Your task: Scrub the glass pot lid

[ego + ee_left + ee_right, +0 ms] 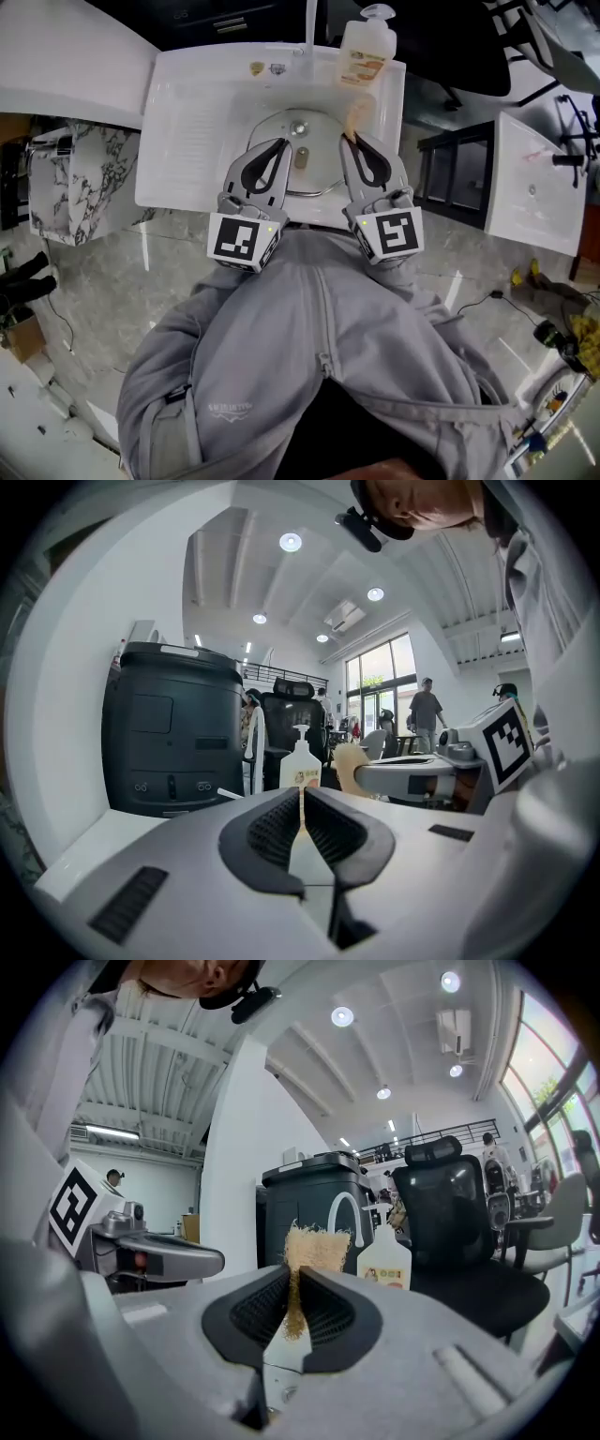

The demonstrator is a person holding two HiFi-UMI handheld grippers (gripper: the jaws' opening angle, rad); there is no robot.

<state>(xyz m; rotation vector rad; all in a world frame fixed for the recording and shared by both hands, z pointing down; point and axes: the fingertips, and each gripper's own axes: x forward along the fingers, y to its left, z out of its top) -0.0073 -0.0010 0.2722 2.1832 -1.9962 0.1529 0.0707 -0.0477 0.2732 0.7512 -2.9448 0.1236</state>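
Note:
The glass pot lid (319,176) lies in the white sink basin (187,122), its knob up. Both grippers hover over the basin's near rim, side by side. My left gripper (283,144) (302,803) is shut with nothing between its jaws, its tips over the lid's left part. My right gripper (351,141) (292,1288) is shut on a tan scrub pad (354,118) (316,1249), which sticks out past its tips over the lid's right edge. The left gripper view also catches the scrub pad (349,766) on its right.
A soap pump bottle (367,47) (301,761) (384,1260) stands at the sink's back right beside the faucet (310,23) (342,1211). A black bin (173,728) and an office chair (459,1213) stand beyond. A second white sink (539,183) sits to the right.

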